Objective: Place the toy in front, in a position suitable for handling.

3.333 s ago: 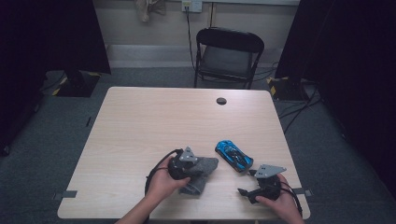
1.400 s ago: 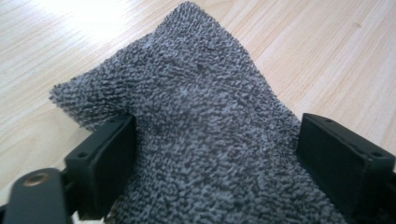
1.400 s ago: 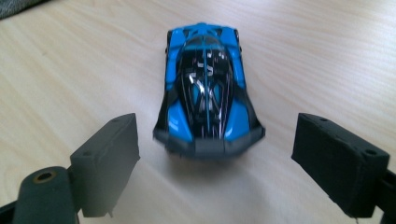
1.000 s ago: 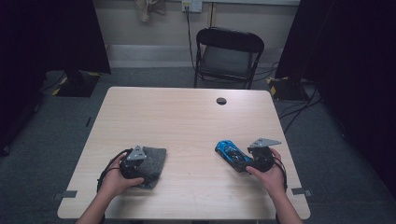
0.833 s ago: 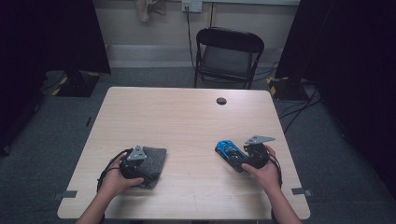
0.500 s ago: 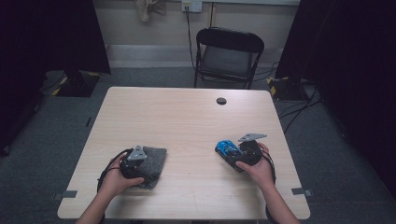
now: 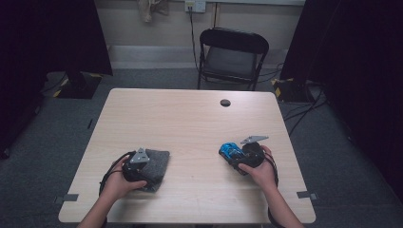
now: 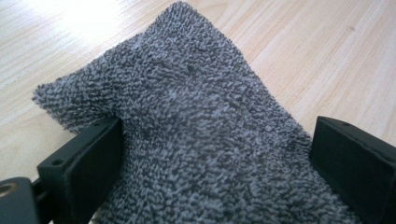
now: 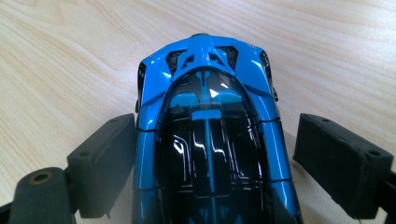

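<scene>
Two grippers sit low on the near part of the table (image 7: 190, 118). The left gripper (image 8: 210, 154) is at the near left, on a grey cloth (image 7: 154, 164). Its jaws are apart, with the fluffy cloth lying between them. One jaw touches the cloth's edge and the other stands off a bit. If the jaws close now, they may bunch up just a fold, and the cloth could slip out or drag across the wood.

The right gripper (image 9: 210, 154) is at the near right, around a blue toy car (image 7: 230, 151). Its jaws are apart too. The left jaw is just about touching the car's side and the right jaw has a gap. The car is shiny and smooth and has wheels, so a squeeze that is off to one side may make it roll or pop out forward.

Farther off, a small black dot (image 7: 225, 102) sits on the table, and a black chair (image 7: 233, 54) stands behind the far edge.
</scene>
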Available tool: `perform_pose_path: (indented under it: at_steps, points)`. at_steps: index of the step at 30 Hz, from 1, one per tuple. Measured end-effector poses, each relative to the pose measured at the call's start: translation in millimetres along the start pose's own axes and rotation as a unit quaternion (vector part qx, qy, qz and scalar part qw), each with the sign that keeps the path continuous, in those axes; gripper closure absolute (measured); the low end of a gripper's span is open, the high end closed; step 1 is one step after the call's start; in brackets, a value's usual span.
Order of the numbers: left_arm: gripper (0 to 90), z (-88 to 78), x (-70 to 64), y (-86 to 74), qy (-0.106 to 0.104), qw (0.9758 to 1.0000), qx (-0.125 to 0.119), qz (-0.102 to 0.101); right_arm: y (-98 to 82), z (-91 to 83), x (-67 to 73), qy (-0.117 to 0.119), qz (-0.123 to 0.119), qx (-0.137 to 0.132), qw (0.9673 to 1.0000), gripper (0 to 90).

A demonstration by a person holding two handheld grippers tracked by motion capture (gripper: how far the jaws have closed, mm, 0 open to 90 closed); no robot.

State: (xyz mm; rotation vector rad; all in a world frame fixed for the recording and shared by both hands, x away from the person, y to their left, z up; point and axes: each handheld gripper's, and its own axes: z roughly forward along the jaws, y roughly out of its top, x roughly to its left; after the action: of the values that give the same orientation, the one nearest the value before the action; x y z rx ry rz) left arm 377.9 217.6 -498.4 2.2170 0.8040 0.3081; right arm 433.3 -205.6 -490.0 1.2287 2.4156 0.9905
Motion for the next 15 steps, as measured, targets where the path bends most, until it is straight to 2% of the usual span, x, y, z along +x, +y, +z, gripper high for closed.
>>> perform_pose_path:
  at_steps: [15]
  points:
    - [3.2,0.4,0.1,0.3,0.001,1.0,0.0,0.001,1.8,0.5,-0.1,-0.003,-0.002,0.015,0.9999,13.6]
